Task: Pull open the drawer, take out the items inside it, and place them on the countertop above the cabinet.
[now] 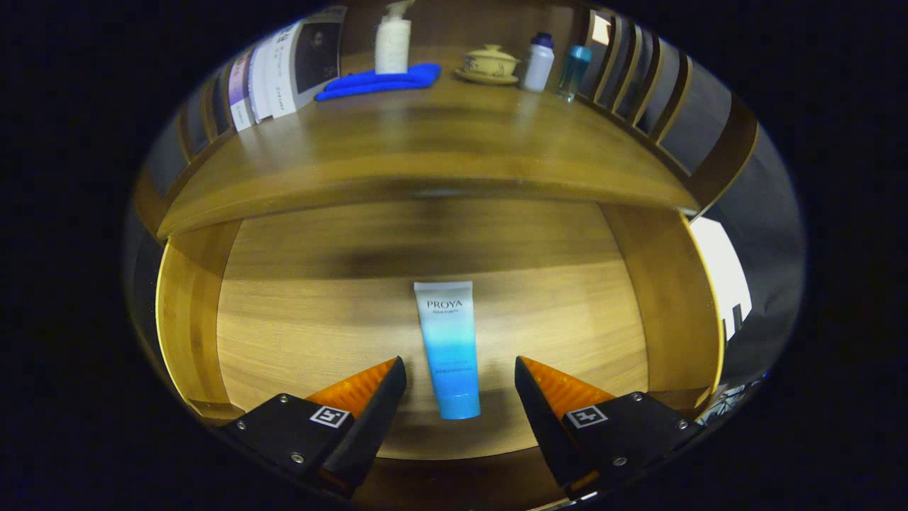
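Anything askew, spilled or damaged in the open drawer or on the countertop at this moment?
Nothing stands out. The white-to-blue plastic tube lies flat and intact on the wooden drawer's floor, its cap end between the open gripper fingers. On the wooden countertop, the folded blue cloth, white pump bottle, lidded cream teacup and two bottles stand tidy.

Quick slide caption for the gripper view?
Open gripper straddles a blue tube lying in the pulled-out drawer.

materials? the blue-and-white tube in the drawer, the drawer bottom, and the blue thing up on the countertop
White-to-blue squeeze tube, lying between the open tongs: looks like soft plastic, satin sheen. Light wooden drawer floor: wood or wood veneer, visible grain, matte. Folded blue cloth on the brown wooden countertop: soft fabric, rounded folds, no shine. The countertop itself reflects light, so probably lacquered.
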